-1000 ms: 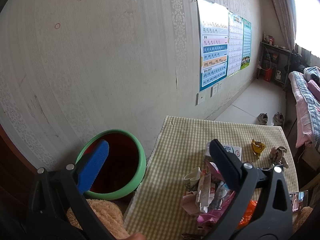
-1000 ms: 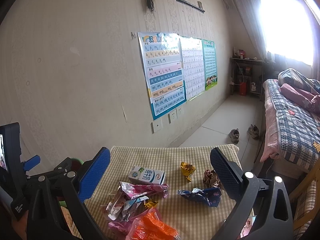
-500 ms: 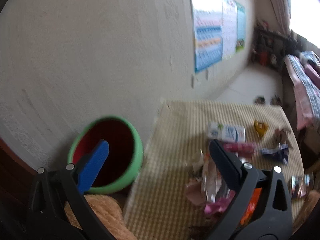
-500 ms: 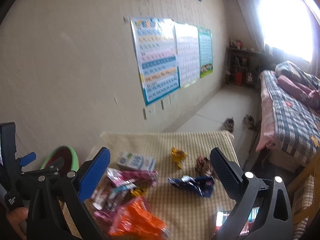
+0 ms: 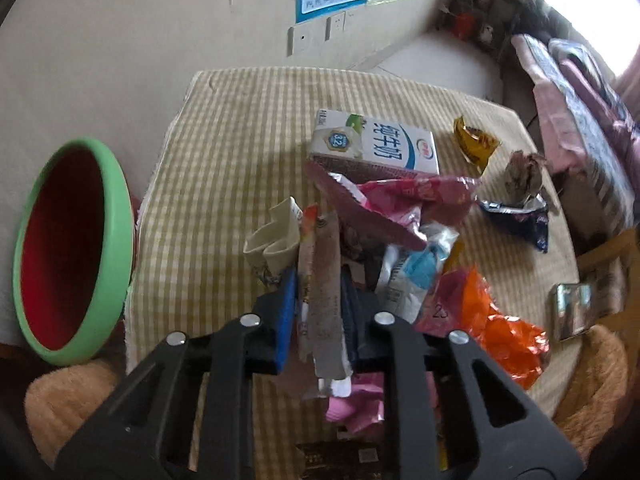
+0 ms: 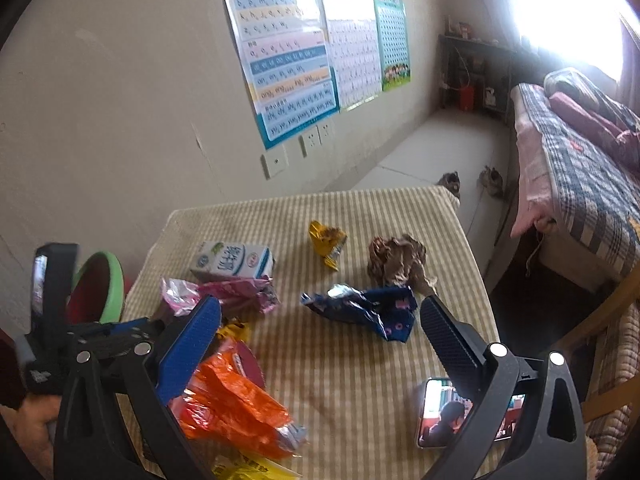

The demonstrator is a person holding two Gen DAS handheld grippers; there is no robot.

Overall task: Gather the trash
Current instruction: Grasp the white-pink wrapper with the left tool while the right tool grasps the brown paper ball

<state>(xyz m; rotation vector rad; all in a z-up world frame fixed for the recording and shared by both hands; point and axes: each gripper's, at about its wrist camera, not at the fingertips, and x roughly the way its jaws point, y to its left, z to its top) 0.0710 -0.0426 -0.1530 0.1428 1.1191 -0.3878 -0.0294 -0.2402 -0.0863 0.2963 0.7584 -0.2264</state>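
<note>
Left wrist view: the left tongs [image 5: 316, 300], having just been closing, are clamping a brown wrapper strip [image 5: 326, 304] above the trash pile on the checked tabletop [image 5: 224, 152], beside the green bin [image 5: 76, 248]. The right tongs [image 6: 320, 332] are hanging spread wide, gripping nothing, over the blue wrapper [image 6: 368, 310].

The milk carton [image 5: 374, 146] bears "纯牛奶" in blue and a badge reading "32"; the wall poster [image 6: 280, 56] shows pinyin rows such as "an en in un". The pink wrapper [image 5: 438, 308] beside the orange bag shows "23".

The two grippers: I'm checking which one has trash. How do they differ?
The left gripper has just closed on a brown wrapper strip; the right gripper is wide open and empty. The left sits in the trash pile; the right hangs above the blue wrapper. Both point down at the table.
</note>
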